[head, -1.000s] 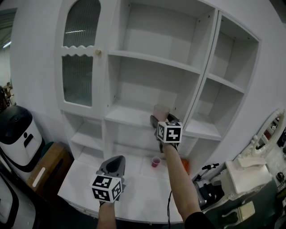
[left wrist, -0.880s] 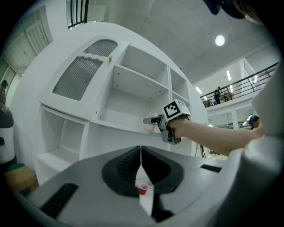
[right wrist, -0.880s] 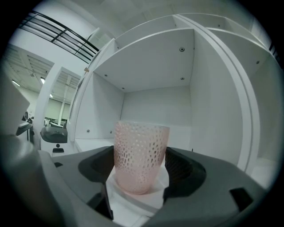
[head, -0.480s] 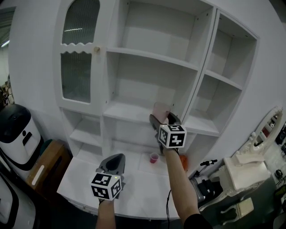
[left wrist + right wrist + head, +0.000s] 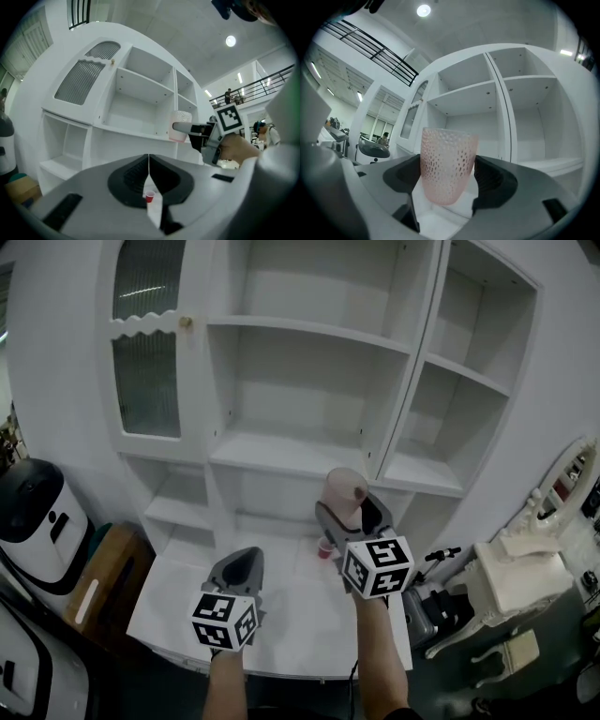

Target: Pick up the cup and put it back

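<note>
Right gripper [image 5: 352, 512]: my 2 fingers clamp the pink dimpled cup [image 5: 447, 164] by its sides, upright, in the air before the shelf [image 5: 281, 457], likely for setting back. Left gripper [image 5: 149, 161]: fingers closed, empty, idle over the worktop [image 5: 281, 620].

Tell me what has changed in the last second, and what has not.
The right gripper, jaws shut on the pink cup, has drawn back from the middle shelf toward the person, so the cup now hangs in the air in front of it. Nothing was let go. The left gripper stays over the white counter, jaws together and empty, and the small red cup still stands on the counter.
</note>
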The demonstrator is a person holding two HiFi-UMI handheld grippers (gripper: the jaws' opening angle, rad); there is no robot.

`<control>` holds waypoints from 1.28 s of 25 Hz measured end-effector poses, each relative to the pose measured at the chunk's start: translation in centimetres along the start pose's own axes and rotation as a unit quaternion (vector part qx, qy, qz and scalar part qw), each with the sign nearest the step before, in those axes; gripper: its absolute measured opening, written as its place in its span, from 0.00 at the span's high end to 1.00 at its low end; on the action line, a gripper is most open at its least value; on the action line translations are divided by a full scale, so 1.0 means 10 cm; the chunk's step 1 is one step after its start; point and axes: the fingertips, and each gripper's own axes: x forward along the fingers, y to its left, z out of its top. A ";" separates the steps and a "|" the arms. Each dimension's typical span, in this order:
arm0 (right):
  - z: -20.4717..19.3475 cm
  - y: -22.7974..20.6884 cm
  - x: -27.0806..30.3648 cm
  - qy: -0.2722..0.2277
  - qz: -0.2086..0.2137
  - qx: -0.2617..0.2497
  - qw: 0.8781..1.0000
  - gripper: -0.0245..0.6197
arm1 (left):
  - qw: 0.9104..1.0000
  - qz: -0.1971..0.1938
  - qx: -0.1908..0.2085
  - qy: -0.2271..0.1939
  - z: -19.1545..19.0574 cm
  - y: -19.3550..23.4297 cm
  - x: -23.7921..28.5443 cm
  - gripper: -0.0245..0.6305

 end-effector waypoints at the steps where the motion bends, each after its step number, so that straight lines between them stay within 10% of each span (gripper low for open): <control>1: -0.05 0.04 -0.09 0.003 0.002 0.004 1.000 0.40 | 1.000 -0.002 0.000 0.001 0.00 -0.01 0.00 0.94; 32: -1.17 1.05 -0.77 0.100 0.100 0.027 0.990 0.40 | 0.999 0.036 0.020 0.030 -0.28 -0.11 -0.39 0.94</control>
